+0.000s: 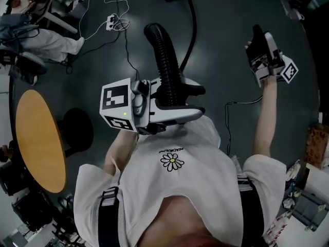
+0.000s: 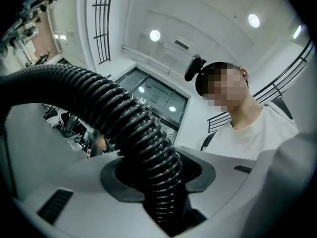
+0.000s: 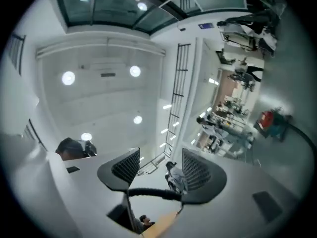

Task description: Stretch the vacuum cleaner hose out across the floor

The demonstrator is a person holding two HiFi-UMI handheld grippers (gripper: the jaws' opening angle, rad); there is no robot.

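Two grippers show in the head view, well apart. The left gripper (image 1: 189,103) sits near the picture's centre, in front of the person's white shirt (image 1: 205,163), with its jaws pointing toward 3 o'clock. The jaws are clamped on the black ribbed hose (image 1: 165,60). From the grip the hose rises toward 12 o'clock and bends over at its top, above the dark grey floor (image 1: 231,14). A thinner, smooth black tube (image 1: 193,24) curves from beside the grip up to the top edge; whether it joins the hose cannot be told.

In the left gripper view the hose (image 2: 124,118) comes in from 9 o'clock, arches down and passes straight between the jaws of the left gripper (image 2: 159,185). Both ribbed pads press against its sides.

The right gripper (image 1: 257,37) is held out at 2 o'clock on an outstretched arm, clear of the hose. In the right gripper view the right gripper (image 3: 161,170) has its jaws spread wide, with nothing pinched between the pads.

A round wooden table (image 1: 38,138) stands at 9 o'clock. A white power strip (image 1: 111,20) with trailing cables lies on the floor at 11 o'clock.
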